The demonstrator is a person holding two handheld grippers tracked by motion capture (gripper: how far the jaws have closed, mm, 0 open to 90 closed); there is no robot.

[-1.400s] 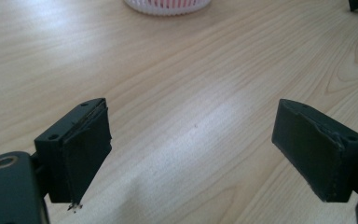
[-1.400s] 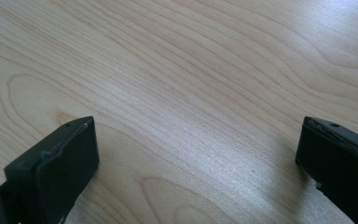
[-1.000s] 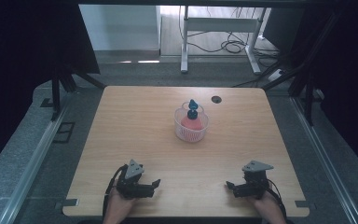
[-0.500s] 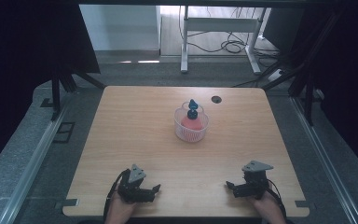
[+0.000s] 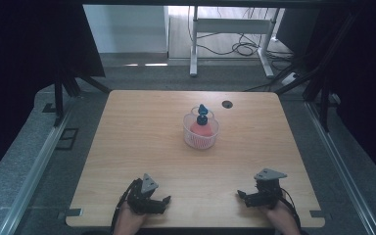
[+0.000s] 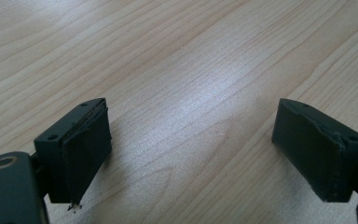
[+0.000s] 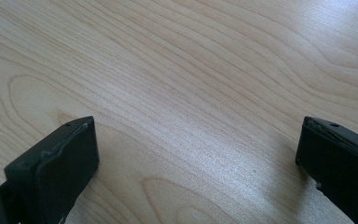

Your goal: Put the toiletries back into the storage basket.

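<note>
Pale wooden table [image 5: 142,132] is being occupied near its far middle by a clear basket [image 5: 201,135] holding a red and blue bottle [image 5: 201,122]. Left tongs [image 5: 159,200] and right tongs [image 5: 244,197] are being held wide apart and empty at the near edge.

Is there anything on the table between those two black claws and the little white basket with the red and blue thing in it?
Nothing visible. Bare wooden tabletop lies between the left gripper, the right gripper and the white mesh basket. A small dark round spot sits beyond the basket, out of the way.
</note>
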